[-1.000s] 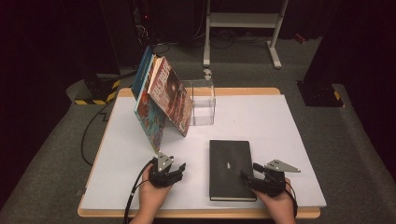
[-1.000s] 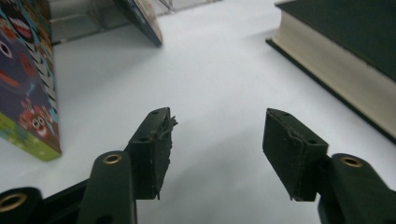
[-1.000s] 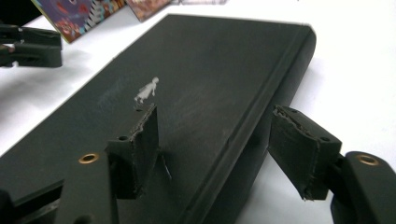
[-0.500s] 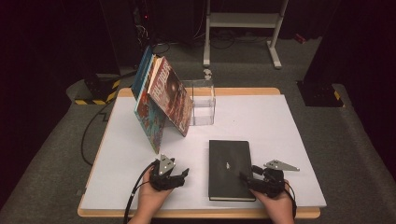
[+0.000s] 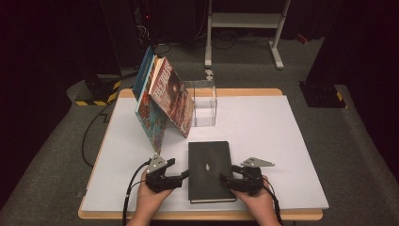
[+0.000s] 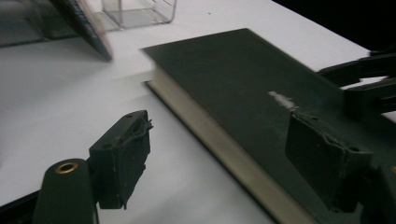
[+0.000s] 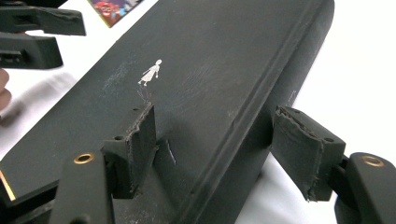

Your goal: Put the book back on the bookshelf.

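While the black book (image 5: 208, 170) lies flat near the table's (image 5: 291, 141) front edge, the left gripper (image 5: 181, 175) sits at its left side and the right gripper (image 5: 227, 180) at its right, both with jaws spread wide, straddling the book's edges without clamping.

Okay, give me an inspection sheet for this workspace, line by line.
Surface: white tabletop with a wooden edge, bare at right.
Job's things: black book lying flat near the front edge, a small white figure on its cover.
Clutter: colourful books leaning together; clear plastic box beside them.
Grippers: left tongs open, straddling the book's page edge; right tongs open, straddling its spine edge.
Cables: one black cable trails from the left tongs over the front edge.
Surroundings: grey carpet, white metal stand, black-and-yellow hazard tape.
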The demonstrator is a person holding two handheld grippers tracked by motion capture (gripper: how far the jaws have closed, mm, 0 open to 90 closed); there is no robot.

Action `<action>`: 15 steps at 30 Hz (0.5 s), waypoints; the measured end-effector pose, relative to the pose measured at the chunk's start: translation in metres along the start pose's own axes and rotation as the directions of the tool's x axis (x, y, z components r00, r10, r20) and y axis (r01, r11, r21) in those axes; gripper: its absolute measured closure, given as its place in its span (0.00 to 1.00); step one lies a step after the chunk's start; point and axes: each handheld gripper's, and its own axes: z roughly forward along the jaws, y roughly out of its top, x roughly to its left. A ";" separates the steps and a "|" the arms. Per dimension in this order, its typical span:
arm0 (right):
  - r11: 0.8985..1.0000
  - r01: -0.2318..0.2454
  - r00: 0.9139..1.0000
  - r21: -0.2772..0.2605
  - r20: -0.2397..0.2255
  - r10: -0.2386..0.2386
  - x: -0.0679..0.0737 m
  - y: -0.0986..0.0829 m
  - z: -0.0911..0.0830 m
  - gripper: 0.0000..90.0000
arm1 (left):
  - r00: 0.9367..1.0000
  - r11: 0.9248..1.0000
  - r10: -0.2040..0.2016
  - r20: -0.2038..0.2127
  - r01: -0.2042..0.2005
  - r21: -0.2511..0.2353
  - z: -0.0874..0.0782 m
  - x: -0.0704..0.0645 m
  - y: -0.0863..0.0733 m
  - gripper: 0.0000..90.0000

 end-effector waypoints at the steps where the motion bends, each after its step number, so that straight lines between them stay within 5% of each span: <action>1: 1.000 0.012 1.000 -0.003 -0.007 -0.012 0.003 0.001 0.003 0.35 | 1.000 1.000 0.000 0.000 0.000 0.000 0.000 0.000 0.000 0.25; 5: 0.999 0.051 0.998 -0.008 -0.030 -0.051 0.017 0.002 0.012 0.35 | 1.000 0.999 -0.015 0.004 0.015 0.031 0.005 -0.001 -0.002 0.25; 9: 0.998 0.044 0.998 -0.035 -0.041 -0.046 0.016 -0.003 0.012 0.36 | 0.995 0.993 -0.090 0.036 0.087 0.079 0.013 0.003 -0.007 0.22; 15: 0.998 0.048 0.997 -0.042 -0.055 -0.050 0.015 -0.006 0.009 0.37 | 0.997 0.996 -0.065 0.039 0.063 0.064 0.013 -0.001 -0.006 0.24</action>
